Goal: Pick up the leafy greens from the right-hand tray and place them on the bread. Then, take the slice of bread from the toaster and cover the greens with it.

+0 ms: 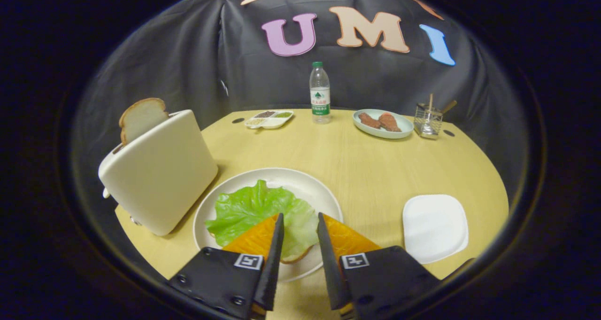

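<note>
- Toaster (159, 174) stands on the left of the wooden table (371, 169), just beside the big round plate (324, 193), with a slice of bread (141, 117) sticking up out of its slot.
- Leafy greens (256, 212) lie on the big plate, spread over a second slice of bread whose crust edge (296, 258) peeks out from under the leaf near the fingertips.
- Gripper (300, 219) hovers over the near side of that plate — its two fingers stand apart with only the leaf showing in the gap between them, neither one pressing on anything, so it is released and holds nothing.
- Small divided dish (270, 119) with compartments of different fillings sits at the far side of the table, beyond the toaster and plate.
- Water bottle (319, 92) stands upright just beside that dish, at the table's far edge.
- Oval plate (384, 123) carrying two reddish-brown pieces rests next along, near the bottle.
- Wire holder (428, 120) with wooden-handled utensils in it stands close beside the oval plate.
- White square tray (434, 227) lies near the table's right edge — well apart from the big plate, its surface bare.
</note>
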A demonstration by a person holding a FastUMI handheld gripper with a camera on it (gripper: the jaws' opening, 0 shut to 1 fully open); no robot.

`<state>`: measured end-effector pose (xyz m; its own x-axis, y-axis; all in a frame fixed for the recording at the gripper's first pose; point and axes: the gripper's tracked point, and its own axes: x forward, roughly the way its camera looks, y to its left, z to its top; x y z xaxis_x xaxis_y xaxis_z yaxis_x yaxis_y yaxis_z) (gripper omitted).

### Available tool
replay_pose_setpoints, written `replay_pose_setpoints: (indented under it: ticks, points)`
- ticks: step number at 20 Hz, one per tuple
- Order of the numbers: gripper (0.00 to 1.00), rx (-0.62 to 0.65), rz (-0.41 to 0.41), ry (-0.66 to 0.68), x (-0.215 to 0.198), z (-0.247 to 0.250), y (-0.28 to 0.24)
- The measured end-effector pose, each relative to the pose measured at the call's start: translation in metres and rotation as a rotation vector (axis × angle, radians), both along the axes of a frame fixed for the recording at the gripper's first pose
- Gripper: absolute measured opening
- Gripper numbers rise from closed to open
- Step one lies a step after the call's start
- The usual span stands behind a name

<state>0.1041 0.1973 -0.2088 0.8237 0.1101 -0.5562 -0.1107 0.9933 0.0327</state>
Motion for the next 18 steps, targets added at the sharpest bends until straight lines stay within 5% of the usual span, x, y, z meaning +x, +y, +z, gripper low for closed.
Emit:
replay_pose_setpoints:
  ticks: [4, 8, 18]
  points:
    - [0.71, 0.038, -0.023, -0.03, -0.003, 0.017, -0.004]
    - [1.0, 0.144, 0.04, -0.059, -0.01, 0.041, 0.021]
    - [1.0, 0.302, 0.271, -0.097, -0.026, 0.122, 0.137]
